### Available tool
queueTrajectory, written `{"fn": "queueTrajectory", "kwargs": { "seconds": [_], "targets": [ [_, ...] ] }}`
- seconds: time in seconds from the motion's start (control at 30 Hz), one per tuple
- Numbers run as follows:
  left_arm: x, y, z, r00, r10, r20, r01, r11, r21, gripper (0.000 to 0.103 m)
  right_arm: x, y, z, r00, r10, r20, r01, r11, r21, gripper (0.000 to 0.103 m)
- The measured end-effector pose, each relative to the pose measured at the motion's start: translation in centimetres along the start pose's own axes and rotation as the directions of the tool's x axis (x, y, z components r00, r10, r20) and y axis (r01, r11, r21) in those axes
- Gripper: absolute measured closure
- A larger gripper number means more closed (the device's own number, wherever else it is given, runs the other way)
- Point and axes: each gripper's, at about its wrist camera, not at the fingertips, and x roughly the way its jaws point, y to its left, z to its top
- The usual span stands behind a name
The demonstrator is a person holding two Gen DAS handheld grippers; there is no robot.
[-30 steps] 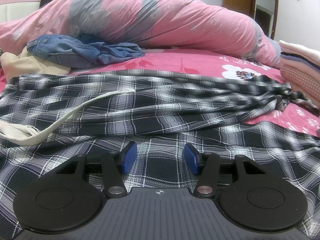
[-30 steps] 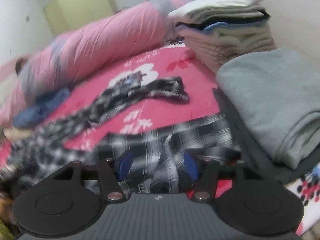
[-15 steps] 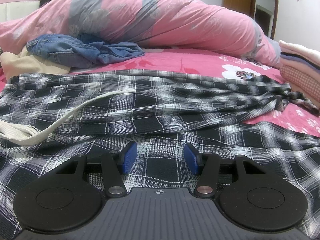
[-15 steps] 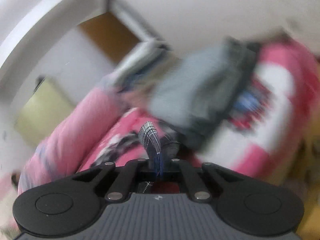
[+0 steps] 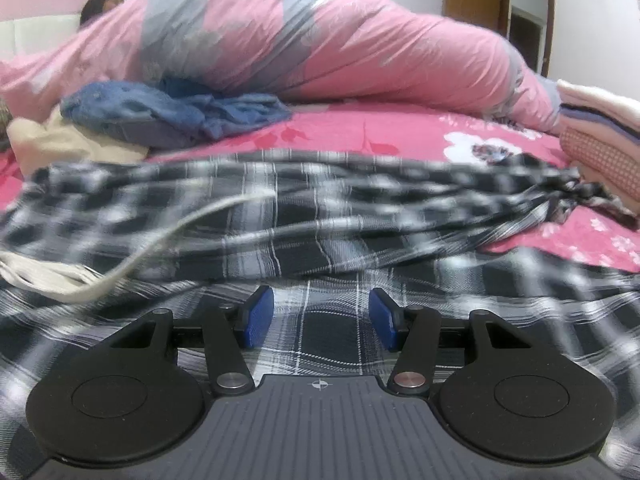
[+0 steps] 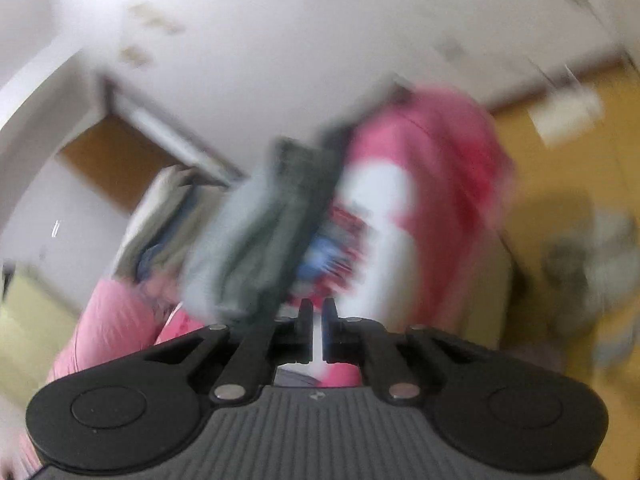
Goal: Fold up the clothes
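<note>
- swinging upward since the earlier frames, the right gripper is now facing blurred wall and ceiling; no plaid is showing between its jaws any more.
- its jaws are standing nearly closed with a thin gap; whether cloth is pinched below them cannot be told.
- the left gripper is resting low on the plaid shirt, jaws open and holding nothing.
- the shirt is lying spread and rumpled across the pink bed, its cloth now smearing with motion.
- risk, as a judgement: a fast right-hand pull is likely to slip the fabric or drag it against the folded stack.
</note>
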Motion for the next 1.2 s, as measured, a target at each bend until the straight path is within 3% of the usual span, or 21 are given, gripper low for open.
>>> {"fn": "queueTrajectory", "kwargs": {
  "seconds": [0.07, 0.13, 0.17, 0.23, 0.27, 0.33, 0.4, 0.47, 0.53, 0.63, 0.7, 0.8, 0.87, 0.9, 1.07, 1.13, 1.2],
  "targets": [
    [-1.3, 0.0, 0.2, 0.999, -0.031, 0.028, 0.031, 1.000, 0.002, 0.048, 1.0, 4.9, 0.5, 0.995, 0.086, -0.042, -0.093, 0.976, -0.196, 0.098],
    [-1.8, -0.2, 0.5, 0.999, -0.042, 0.029, 0.041, 0.999, 0.015, 0.047, 2.8, 10.6, -0.1, 0.969, 0.190, -0.158, -0.237, 0.897, -0.374, 0.092],
    [-1.9, -0.3, 0.6, 0.999, -0.041, 0.022, 0.040, 0.999, 0.019, 0.046, 4.1, 13.5, -1.0, 0.941, 0.238, -0.241, -0.325, 0.836, -0.443, 0.086],
    [-1.8, -0.4, 0.6, 0.999, -0.051, 0.010, 0.051, 0.999, 0.006, 0.046, 6.7, 19.1, -3.9, 0.853, 0.295, -0.431, -0.503, 0.689, -0.522, 0.055],
    [-1.7, -0.5, 0.6, 0.998, -0.062, 0.004, 0.062, 0.998, -0.003, 0.046, 8.0, 21.5, -5.7, 0.799, 0.301, -0.521, -0.581, 0.610, -0.539, 0.052],
    [-1.5, -0.9, 0.7, 0.996, -0.093, -0.003, 0.093, 0.996, -0.007, 0.046, 10.9, 25.7, -9.7, 0.724, 0.253, -0.642, -0.672, 0.469, -0.573, 0.051],
    [-1.1, -1.9, 0.9, 0.992, -0.128, -0.015, 0.128, 0.992, 0.011, 0.046, 14.0, 28.6, -13.3, 0.680, 0.169, -0.714, -0.712, 0.386, -0.587, 0.051],
    [-0.7, -3.2, 1.3, 0.985, -0.169, -0.020, 0.170, 0.984, 0.045, 0.046, 16.3, 30.4, -16.1, 0.614, 0.093, -0.784, -0.757, 0.350, -0.552, 0.051],
    [-0.3, -4.6, 1.6, 0.976, -0.214, -0.030, 0.216, 0.973, 0.078, 0.046, 17.8, 31.5, -18.6, 0.563, 0.031, -0.826, -0.788, 0.321, -0.526, 0.051],
    [0.6, -6.8, 1.9, 0.961, -0.274, -0.049, 0.278, 0.953, 0.124, 0.046, 19.3, 32.3, -21.3, 0.480, -0.004, -0.877, -0.836, 0.299, -0.459, 0.052],
    [1.2, -8.1, 1.7, 0.953, -0.298, -0.059, 0.304, 0.940, 0.156, 0.046, 19.4, 32.5, -22.6, 0.442, -0.030, -0.896, -0.860, 0.269, -0.433, 0.053],
    [2.3, -9.8, 1.5, 0.944, -0.321, -0.079, 0.331, 0.923, 0.198, 0.046, 18.8, 32.6, -24.4, 0.456, -0.073, -0.887, -0.868, 0.182, -0.461, 0.059],
    [2.9, -10.7, 1.3, 0.942, -0.322, -0.095, 0.336, 0.915, 0.224, 0.047, 17.9, 32.7, -24.6, 0.493, -0.074, -0.867, -0.857, 0.129, -0.498, 0.082],
    [3.0, -10.9, 1.4, 0.939, -0.329, -0.095, 0.343, 0.911, 0.229, 0.047, 17.5, 32.8, -24.2, 0.510, -0.067, -0.857, -0.849, 0.120, -0.515, 0.103],
    [3.7, -11.7, 1.2, 0.934, -0.342, -0.105, 0.357, 0.902, 0.241, 0.047, 16.5, 33.0, -23.4, 0.625, -0.038, -0.780, -0.777, 0.065, -0.626, 0.103],
    [4.6, -12.1, 0.7, 0.941, -0.310, -0.134, 0.336, 0.905, 0.261, 0.046, 17.5, 32.3, -24.2, 0.638, -0.066, -0.767, -0.761, 0.095, -0.641, 0.102],
    [5.0, -12.2, 0.5, 0.944, -0.298, -0.140, 0.326, 0.907, 0.266, 0.045, 17.9, 31.2, -21.1, 0.663, -0.034, -0.748, -0.730, 0.192, -0.656, 0.095]
  ]
}}
